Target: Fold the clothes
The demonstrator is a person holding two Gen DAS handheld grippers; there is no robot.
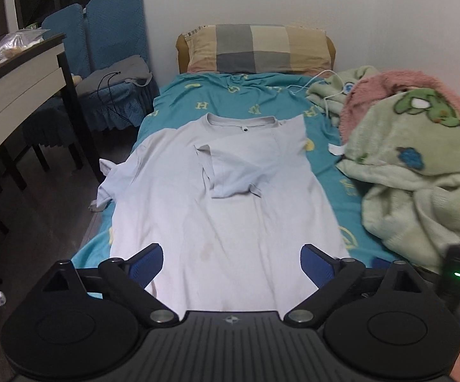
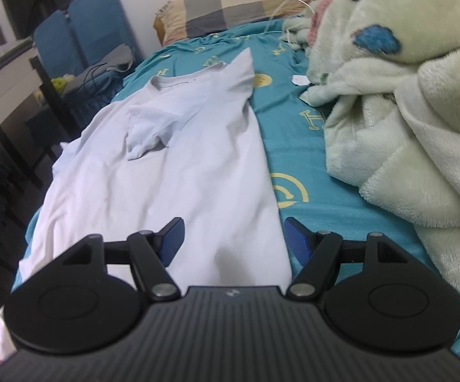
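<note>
Currently one pale shirt (image 1: pixel 230 197) lies flat on the teal sheet (image 1: pixel 172 95), collar far, hem near, so its long axis runs near-to-far, straight ahead of both tongs.

Left to right:
- Left sleeve (image 1: pixel 106 184): unfolded, hanging off the left edge of the bed.
- Right sleeve (image 1: pixel 230 172): already turned inward, lying on the chest.
- Left gripper (image 1: pixel 231 264): jaws spread wide, holding nothing, over the hem near the shirt's middle.
- Right gripper (image 2: pixel 234 242): jaws likewise spread and empty, over the hem's right corner, its right finger above bare sheet.

Judgement: the remaining fold is the left side, and the left gripper is the nearer one; the hanging sleeve lies far-left of it.

Count:
- Shirts: one.
- Pillow (image 1: pixel 255 47): one, at the far end.
- Fleece blanket (image 1: pixel 421 159): one heap on the right, beside the shirt, not touching it.
- Blue chairs (image 1: pixel 102 44): two, far left.
- Desk (image 1: pixel 20 76): one, left.
</note>
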